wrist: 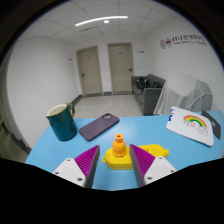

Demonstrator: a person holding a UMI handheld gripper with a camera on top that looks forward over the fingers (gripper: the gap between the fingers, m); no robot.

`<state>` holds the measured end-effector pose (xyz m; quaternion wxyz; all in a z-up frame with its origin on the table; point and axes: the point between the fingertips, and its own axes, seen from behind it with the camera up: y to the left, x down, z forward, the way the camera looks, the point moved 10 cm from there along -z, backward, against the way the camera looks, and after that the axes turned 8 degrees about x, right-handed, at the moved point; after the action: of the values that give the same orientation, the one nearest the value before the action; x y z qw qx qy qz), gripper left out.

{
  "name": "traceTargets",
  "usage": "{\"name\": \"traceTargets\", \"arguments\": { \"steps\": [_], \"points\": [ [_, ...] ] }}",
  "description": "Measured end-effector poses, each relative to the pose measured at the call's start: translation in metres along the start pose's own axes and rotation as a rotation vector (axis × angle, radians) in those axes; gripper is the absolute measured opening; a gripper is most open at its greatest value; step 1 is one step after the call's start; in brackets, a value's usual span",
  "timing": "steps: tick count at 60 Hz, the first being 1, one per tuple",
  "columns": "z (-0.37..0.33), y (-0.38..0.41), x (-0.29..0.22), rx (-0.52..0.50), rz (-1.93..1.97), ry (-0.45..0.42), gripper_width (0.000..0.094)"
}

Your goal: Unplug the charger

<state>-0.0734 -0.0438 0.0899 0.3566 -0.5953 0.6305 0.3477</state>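
Observation:
An orange charger plug (118, 147) stands upright in a yellow socket block (119, 162) on the blue table (150, 132). My gripper (116, 152) is open, with its purple pads (86, 161) on either side of the yellow block. The block stands between the fingers and rests on the table. The right pad looks very close to the block's side, and I cannot tell if it touches.
A teal mug (61, 121) stands beyond the left finger. A purple phone (98, 126) lies flat beside it. A white sheet with a rainbow drawing (190, 125) lies beyond the right finger. Past the table are two doors (89, 70) and a dark sofa (152, 95).

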Motion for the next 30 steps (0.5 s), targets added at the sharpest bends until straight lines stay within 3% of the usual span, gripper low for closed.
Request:
{"name": "traceTargets", "arguments": {
  "steps": [6,8,17,22,27,30],
  "points": [
    [0.031,-0.007,0.0,-0.007,0.009,-0.022,0.043],
    [0.035,-0.009,-0.001,-0.014,-0.011,-0.048,0.0224],
    [0.035,-0.012,0.002,-0.038,-0.061,-0.077,0.0077],
    [0.031,-0.01,-0.008,-0.029,-0.104,-0.05,0.0063],
    [-0.01,-0.005,-0.068,-0.101,-0.102,-0.244,0.0063],
    [-0.028,-0.02,-0.103,-0.071,-0.128,-0.314,0.0062]
  ]
}}
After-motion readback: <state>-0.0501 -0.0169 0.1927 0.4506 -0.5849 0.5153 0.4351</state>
